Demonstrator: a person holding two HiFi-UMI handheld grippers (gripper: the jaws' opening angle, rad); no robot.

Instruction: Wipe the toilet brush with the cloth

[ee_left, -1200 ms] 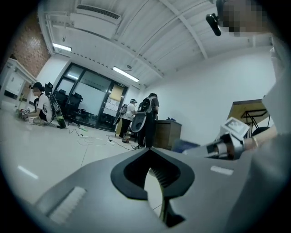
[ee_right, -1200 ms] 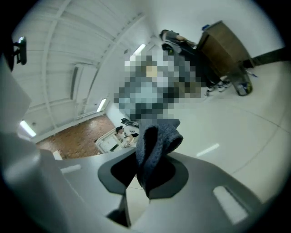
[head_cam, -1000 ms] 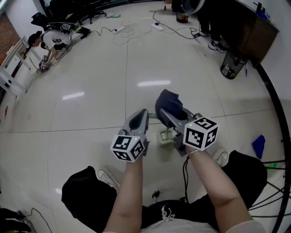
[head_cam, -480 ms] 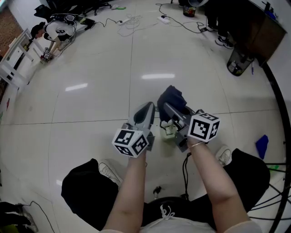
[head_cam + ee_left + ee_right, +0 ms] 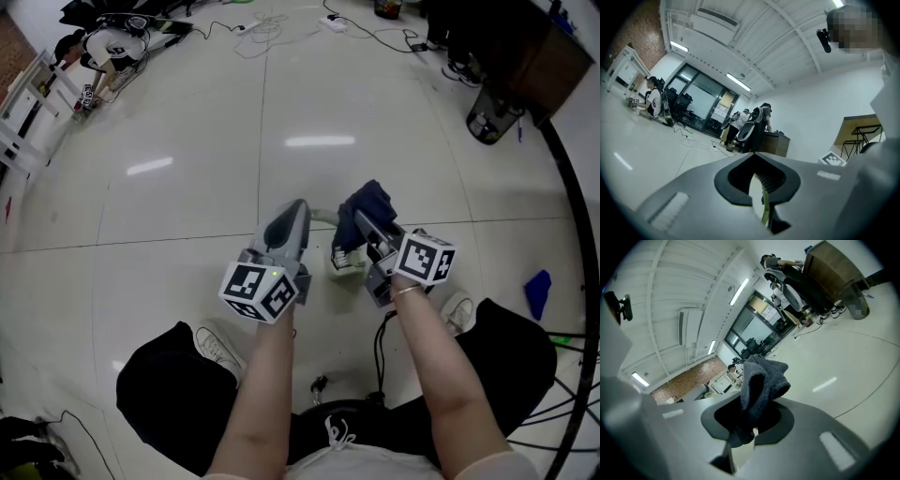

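In the head view my left gripper [image 5: 298, 217] points away from me, shut on the thin pale-green handle of the toilet brush [image 5: 341, 261]. The brush's whitish head hangs between the two grippers, above the floor. In the left gripper view a strip of green handle [image 5: 764, 206] shows in the narrow gap of that gripper [image 5: 758, 187]. My right gripper [image 5: 359, 225] is shut on a dark blue cloth [image 5: 372, 201], which bunches up just past the brush head. In the right gripper view the cloth [image 5: 761, 378] stands up out of the right gripper [image 5: 745, 430].
The floor is glossy white tile [image 5: 187, 141]. Cables [image 5: 272, 23] and gear lie far ahead, with a white rack [image 5: 28, 103] at the left. A black bin [image 5: 489, 122] and a dark desk [image 5: 525, 56] stand at the right. A blue scrap [image 5: 535, 294] lies near my right shoe [image 5: 457, 319].
The right gripper and the cloth have drifted a little to the right and nearer the brush head. The left gripper keeps its hold on the handle.
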